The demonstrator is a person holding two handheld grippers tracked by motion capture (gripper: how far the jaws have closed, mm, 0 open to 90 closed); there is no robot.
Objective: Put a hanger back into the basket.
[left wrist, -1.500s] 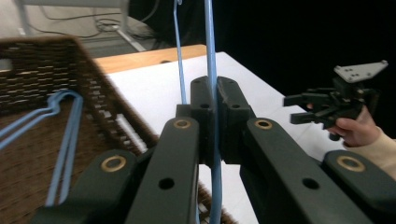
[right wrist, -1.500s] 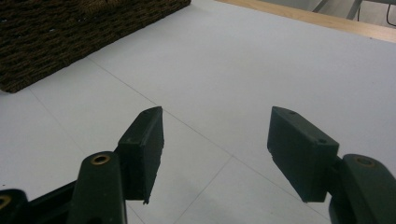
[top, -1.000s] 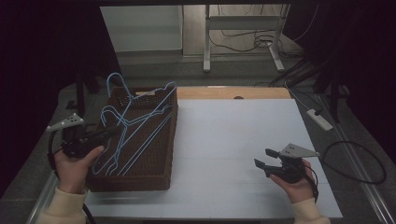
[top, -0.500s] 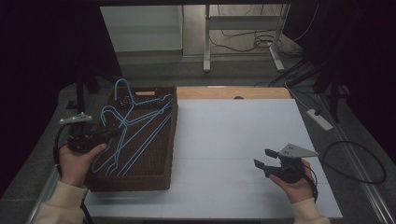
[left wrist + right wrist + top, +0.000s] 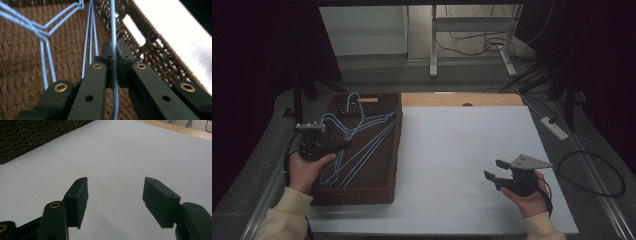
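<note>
— Left gripper: condition?

— My jaws are clamped together on one blue wire of a hanger. That hanger sits over the basket, in with the other blue hangers; its far end runs toward the basket's far wall. In the high view my left gripper is at the basket's left rim.

— Right gripper?

— My jaws stand apart, nothing between them. It hangs over the white sheet, well right of the basket, in my right hand. The basket's corner shows at top left of that gripper's view
</note>
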